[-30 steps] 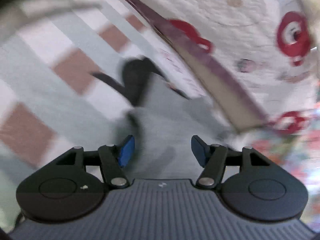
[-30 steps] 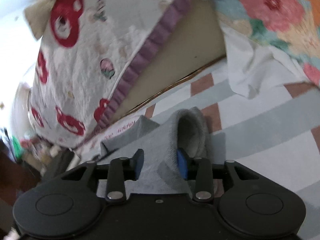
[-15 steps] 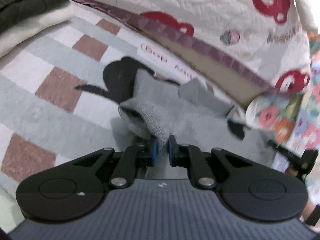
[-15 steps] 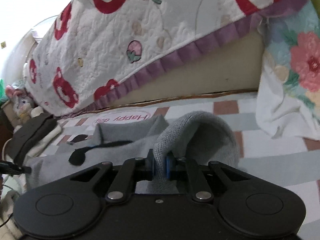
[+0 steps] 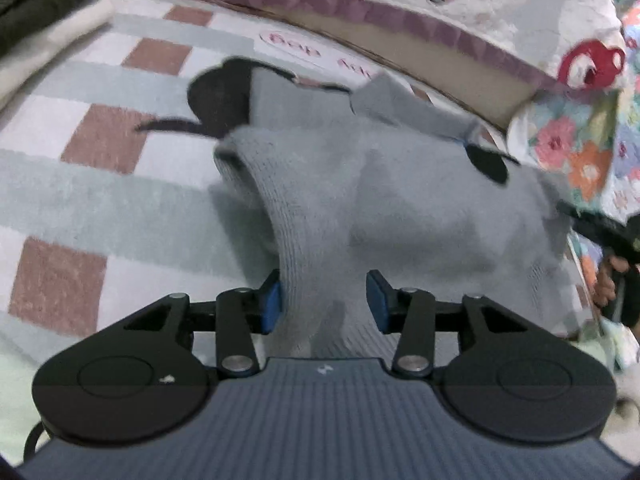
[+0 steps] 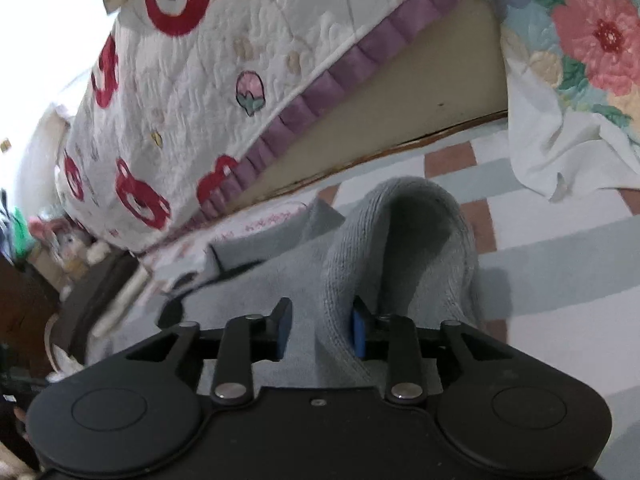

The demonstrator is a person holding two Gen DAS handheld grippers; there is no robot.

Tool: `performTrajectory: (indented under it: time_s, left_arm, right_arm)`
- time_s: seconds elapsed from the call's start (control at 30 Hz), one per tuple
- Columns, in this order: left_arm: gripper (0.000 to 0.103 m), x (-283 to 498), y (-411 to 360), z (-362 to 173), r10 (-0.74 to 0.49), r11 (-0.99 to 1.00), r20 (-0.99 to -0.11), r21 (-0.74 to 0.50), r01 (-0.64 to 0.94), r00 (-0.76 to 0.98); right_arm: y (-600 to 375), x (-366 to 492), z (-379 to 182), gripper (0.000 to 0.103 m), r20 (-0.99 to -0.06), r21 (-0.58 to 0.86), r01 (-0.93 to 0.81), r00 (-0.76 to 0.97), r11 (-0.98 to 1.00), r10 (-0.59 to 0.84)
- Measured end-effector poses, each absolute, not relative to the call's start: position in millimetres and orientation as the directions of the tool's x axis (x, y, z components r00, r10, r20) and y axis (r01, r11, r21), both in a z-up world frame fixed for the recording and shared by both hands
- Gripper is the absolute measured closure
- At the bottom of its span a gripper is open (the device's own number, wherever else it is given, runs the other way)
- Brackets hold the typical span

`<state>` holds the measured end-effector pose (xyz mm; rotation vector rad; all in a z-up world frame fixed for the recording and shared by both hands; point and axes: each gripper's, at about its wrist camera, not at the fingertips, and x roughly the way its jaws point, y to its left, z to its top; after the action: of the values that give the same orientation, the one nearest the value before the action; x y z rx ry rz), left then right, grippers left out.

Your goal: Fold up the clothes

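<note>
A grey knit garment (image 5: pixel 400 184) with black patches (image 5: pixel 218 92) lies on a chequered rug (image 5: pixel 80 184) beside a bed. Its near hem is raised in a fold. My left gripper (image 5: pixel 324 306) is open, and the grey fold runs up between its blue pads (image 5: pixel 272 306), touching the left one. In the right wrist view the same garment (image 6: pixel 400 240) arches into a loop. My right gripper (image 6: pixel 320 330) is open, with the loop's edge resting against its right pad (image 6: pixel 358 332).
The bed's white quilt (image 6: pixel 240 60) with red bears and a purple frill hangs just behind the garment. A floral cloth (image 6: pixel 580 40) drapes at the right. Folded dark and white clothes (image 5: pixel 40 8) are stacked far left. A hand holding the other gripper (image 5: pixel 616 240) shows at the right edge.
Half a second ago both grippers were shut on the garment's grey hem. Both have since opened, and the fold now stands loosely between their pads.
</note>
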<state>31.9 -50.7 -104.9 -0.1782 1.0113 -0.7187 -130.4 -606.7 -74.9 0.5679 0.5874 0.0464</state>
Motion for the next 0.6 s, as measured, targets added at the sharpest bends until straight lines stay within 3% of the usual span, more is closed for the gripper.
performTrajectory:
  time_s: [0.03,0.07,0.1,0.23,0.3,0.33,0.37,0.6]
  left_arm:
    - [0.064,35,-52,-106,-0.635,0.752,-0.700,-0.464,0.467,0.326]
    - [0.087,36,-54,-106,-0.643,0.746,-0.694,-0.472,0.471,0.323]
    - [0.097,36,-54,-106,-0.652,0.737,-0.688,-0.477,0.478,0.319]
    - [0.097,34,-53,-91,-0.677,0.718,-0.648,-0.481,0.503,0.348]
    - [0.097,42,-52,-81,-0.693,0.710,-0.622,-0.498,0.498,0.366]
    - [0.097,49,-52,-77,-0.697,0.708,-0.615,-0.511,0.488,0.368]
    - [0.097,60,-54,-72,-0.694,0.712,-0.619,-0.518,0.474,0.367]
    - [0.098,128,-71,-35,-0.704,0.710,-0.543,-0.545,0.447,0.457]
  right_arm:
    - [-605,-129,-76,0.059,-0.520,0.510,0.118,0.832,0.852,0.196]
    - [-604,-127,-77,0.058,-0.528,0.500,0.119,0.827,0.858,0.193]
    - [-603,-126,-78,0.058,-0.536,0.490,0.121,0.823,0.863,0.189]
    - [-602,-119,-81,0.057,-0.530,0.499,0.104,0.822,0.860,0.208]
    - [-606,-116,-80,0.061,-0.509,0.526,0.092,0.831,0.845,0.226]
    - [-608,-114,-80,0.084,-0.498,0.540,0.086,0.835,0.837,0.235]
    - [-611,-111,-76,0.089,-0.486,0.544,0.075,0.840,0.836,0.241]
    - [-649,-81,-18,0.089,-0.354,0.568,0.058,0.918,0.821,0.180]
